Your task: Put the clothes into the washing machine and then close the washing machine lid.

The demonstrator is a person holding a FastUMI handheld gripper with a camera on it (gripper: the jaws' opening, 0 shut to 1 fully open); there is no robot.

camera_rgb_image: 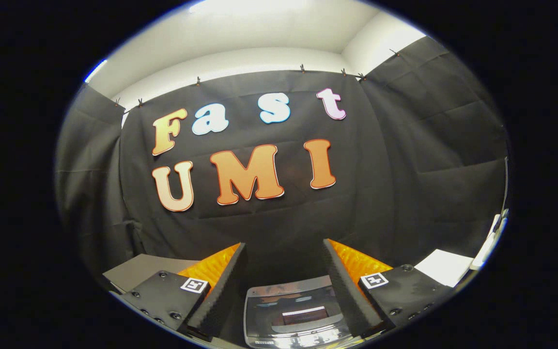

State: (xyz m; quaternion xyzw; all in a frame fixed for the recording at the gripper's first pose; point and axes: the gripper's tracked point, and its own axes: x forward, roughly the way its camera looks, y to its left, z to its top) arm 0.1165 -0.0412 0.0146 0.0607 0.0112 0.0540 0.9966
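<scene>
Spread wide and holding nothing, the gripper (284,271) hovers at lower centre above the grey washing machine with its glossy, reflective glass lid (291,315), which looks closed. Clothes are not visible; this fits either finished loading or laundry waiting elsewhere.

Between the spread fingers of the gripper (284,252), just the top of a glossy dark washing machine lid with a pale grey rim (291,310) on show, its near part cut off below. Reflections across that lid, so open or closed impossible to call, contents hidden. Left of the fingers, a flat grey panel (136,271), partly covered by the left finger's mount. Off to the right, a white sheet-like slab (443,267), cropped. Beyond it, a thin white object (489,245), too warped to identify.
</scene>
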